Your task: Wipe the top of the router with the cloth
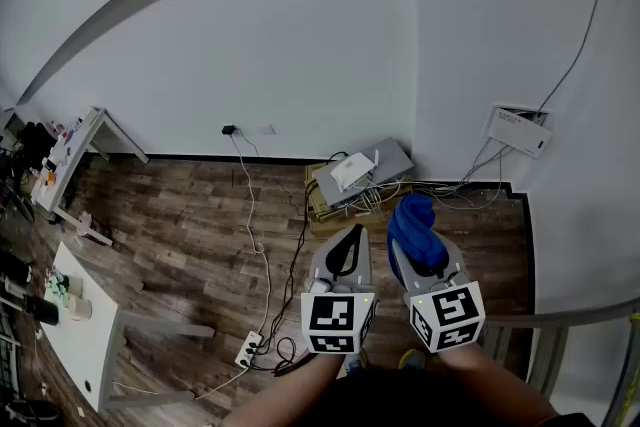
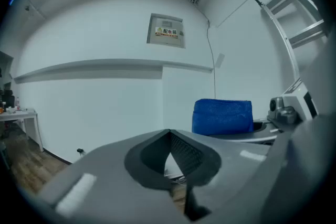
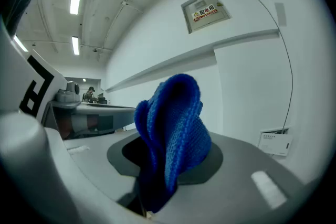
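your right tongs [image 3: 167,168] clamp the bunched blue cloth [image 3: 176,123]; your left tongs [image 2: 169,138] are pressed together, empty. the white router [image 1: 352,172] lies beyond both.

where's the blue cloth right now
The blue cloth is right of centre in the head view, clamped in the right gripper, beside the left gripper and short of the router.

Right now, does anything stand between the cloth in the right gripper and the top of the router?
Nothing visible does. The right gripper holds the cloth in the air. The router lies ahead by the wall, its top uncovered, with cables only around its sides.
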Demonstrator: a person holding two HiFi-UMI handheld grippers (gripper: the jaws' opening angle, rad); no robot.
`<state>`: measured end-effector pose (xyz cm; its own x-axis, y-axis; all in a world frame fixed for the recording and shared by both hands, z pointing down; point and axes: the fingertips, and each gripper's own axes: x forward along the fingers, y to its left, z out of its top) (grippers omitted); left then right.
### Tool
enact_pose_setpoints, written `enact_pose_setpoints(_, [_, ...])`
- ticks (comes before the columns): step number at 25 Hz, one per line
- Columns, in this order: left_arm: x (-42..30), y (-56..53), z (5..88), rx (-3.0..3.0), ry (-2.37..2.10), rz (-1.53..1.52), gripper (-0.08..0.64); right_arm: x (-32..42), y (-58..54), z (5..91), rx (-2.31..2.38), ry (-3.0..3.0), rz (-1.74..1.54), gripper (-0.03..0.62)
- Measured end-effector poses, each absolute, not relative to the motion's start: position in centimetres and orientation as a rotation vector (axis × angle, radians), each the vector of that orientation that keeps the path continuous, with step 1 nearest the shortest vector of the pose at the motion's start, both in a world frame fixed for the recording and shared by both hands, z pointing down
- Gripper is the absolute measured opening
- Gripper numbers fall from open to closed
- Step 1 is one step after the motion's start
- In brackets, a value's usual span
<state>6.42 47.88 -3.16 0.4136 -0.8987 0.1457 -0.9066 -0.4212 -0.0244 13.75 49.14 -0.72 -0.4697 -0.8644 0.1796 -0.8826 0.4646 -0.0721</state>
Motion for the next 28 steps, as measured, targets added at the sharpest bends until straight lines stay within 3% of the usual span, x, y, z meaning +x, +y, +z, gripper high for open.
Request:
enact_pose_setpoints(11, [9.1,47.8,-2.9,2.571,-1.511,0.206,0.000,15.1,49.6,-2.8,1.547,-2.621,0.170,0.153])
enact_pose_setpoints(22, [16.0,48.0,1.6,2.521,-1.414,0.268,0.000,20.8,49.6,1.8,1.488,-2.596,0.304,0.158])
enact_pose_setpoints(28, [14.3,43.6,5.3,2.429,-1.426,0.292,0.000,20.4,45.4,5.8,1.441,-2.557,0.389,0.158])
